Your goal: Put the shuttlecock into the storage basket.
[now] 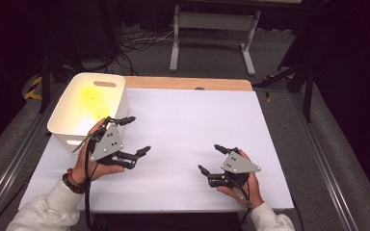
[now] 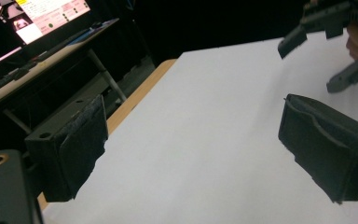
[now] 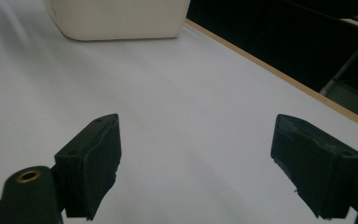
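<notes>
**At table's left edge: bin holds yellow stuff, both tongs empty**

Far left, white bin with a blurry yellow thing inside, parked within easy reach. Just beside it, left gripper spread wide, holding nothing. Across bare white sheet, right gripper likewise wide, empty, resting low, probably ready.

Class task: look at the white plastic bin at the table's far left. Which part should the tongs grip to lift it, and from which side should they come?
Probably the rim of the white plastic bin, next to the oval handle slot, coming down from above. The bin stands upright with its top open, so one jaw could pass inside the thin wall and one outside. The left tongs, open beside the bin, are nearest.
</notes>
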A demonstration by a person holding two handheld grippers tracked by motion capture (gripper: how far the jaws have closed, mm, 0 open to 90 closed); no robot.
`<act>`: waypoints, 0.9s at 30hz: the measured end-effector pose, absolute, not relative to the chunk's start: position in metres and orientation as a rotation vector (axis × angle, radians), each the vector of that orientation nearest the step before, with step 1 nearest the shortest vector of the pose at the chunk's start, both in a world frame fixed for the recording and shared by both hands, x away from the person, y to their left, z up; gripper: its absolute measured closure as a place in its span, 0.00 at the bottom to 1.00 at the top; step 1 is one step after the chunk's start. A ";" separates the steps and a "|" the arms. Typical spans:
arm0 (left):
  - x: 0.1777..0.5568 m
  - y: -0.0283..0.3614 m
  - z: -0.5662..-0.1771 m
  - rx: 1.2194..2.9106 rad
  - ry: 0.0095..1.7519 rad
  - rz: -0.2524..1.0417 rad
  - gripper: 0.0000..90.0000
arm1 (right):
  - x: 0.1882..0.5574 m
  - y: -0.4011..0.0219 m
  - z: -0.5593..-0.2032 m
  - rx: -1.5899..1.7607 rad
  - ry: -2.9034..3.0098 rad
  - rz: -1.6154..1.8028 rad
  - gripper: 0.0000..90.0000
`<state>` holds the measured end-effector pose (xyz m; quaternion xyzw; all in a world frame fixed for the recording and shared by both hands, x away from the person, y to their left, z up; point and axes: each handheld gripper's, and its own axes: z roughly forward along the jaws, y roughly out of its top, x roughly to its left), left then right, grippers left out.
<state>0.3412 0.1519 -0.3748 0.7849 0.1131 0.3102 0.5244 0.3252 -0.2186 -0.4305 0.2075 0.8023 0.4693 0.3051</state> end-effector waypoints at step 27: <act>0.324 0.156 -0.437 1.972 0.294 0.756 0.11 | 0.321 -0.209 -0.437 0.516 2.166 1.229 0.18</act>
